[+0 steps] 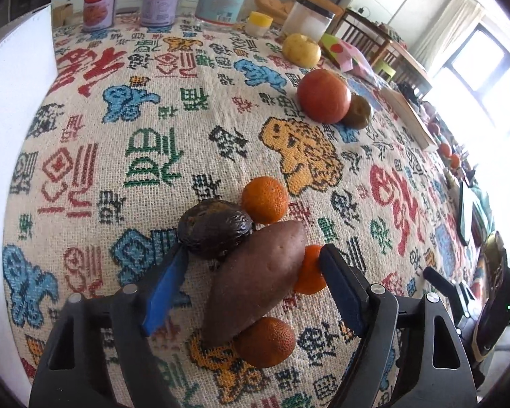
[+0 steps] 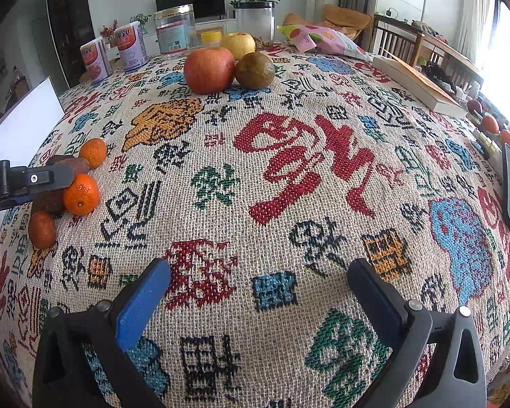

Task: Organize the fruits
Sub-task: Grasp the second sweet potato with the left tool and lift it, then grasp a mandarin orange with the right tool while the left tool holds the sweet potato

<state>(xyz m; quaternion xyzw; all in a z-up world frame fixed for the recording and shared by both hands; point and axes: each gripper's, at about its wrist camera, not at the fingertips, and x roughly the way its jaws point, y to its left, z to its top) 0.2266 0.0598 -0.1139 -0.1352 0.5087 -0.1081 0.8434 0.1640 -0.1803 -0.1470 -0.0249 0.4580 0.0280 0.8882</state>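
Left tool (image 1: 253, 255) spread, straddling sweet potato (image 1: 255, 278), pads not yet pressing it. Around it: dark avocado (image 1: 214, 233), three tangerines (image 1: 264, 199) in tight cluster. Right tool (image 2: 258, 278) spread, empty, over bare patterned surface (image 2: 289, 176). Further off: red apple (image 2: 209, 69), brownish-green fruit (image 2: 255, 69), yellow apple (image 2: 238, 44) grouped. Judgement: two groups formed; sweet potato likely odd one out, sorting unfinished.

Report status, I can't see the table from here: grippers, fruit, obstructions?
Left gripper open, fingers straddling the sweet potato, not pressing. Right gripper open, empty over the cloth. Avocado and three tangerines crowd the sweet potato.
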